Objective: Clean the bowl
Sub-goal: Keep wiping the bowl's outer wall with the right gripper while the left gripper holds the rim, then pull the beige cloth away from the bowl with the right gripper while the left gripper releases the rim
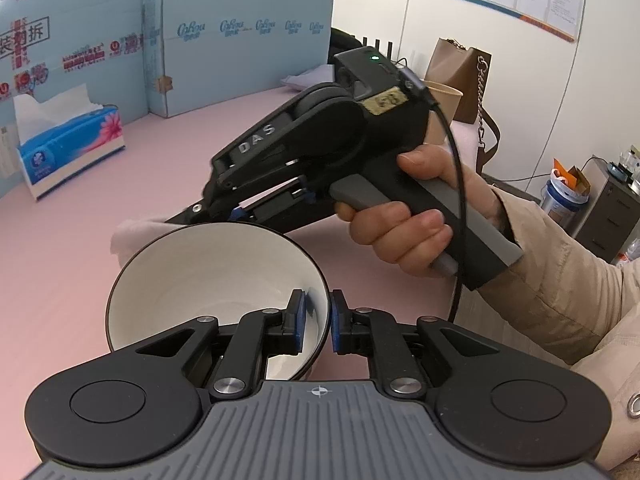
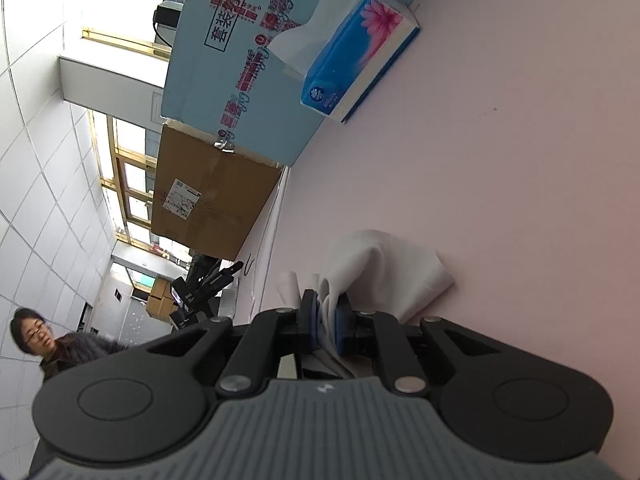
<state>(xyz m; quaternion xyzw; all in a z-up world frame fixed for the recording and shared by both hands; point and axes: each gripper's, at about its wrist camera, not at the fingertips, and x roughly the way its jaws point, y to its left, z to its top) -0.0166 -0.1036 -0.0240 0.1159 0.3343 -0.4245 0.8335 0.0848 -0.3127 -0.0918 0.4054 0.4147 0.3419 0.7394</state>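
Bowl (image 1: pixel 208 276) rim clamped between left jaws; right jaws clamp tissue (image 2: pixel 384 272).

Left wrist view: sits just behind left tool (image 1: pixel 317 322), looks forward and steeply down over pink desk (image 1: pixel 80 248); bowl (image 1: pixel 208 268) very near lens, right tool (image 1: pixel 320 140) and hand (image 1: pixel 404 220) close ahead, blue cardboard panel (image 1: pixel 240 40) beyond.

Right wrist view: sits just behind right tool (image 2: pixel 325 326), strongly rolled, desk (image 2: pixel 500 180) fills right side, room and window at left; tissue (image 2: pixel 384 272) close to lens.

Shared: desk, tissue box (image 1: pixel 70 146) (image 2: pixel 356 68), blue cardboard panel (image 2: pixel 224 52).
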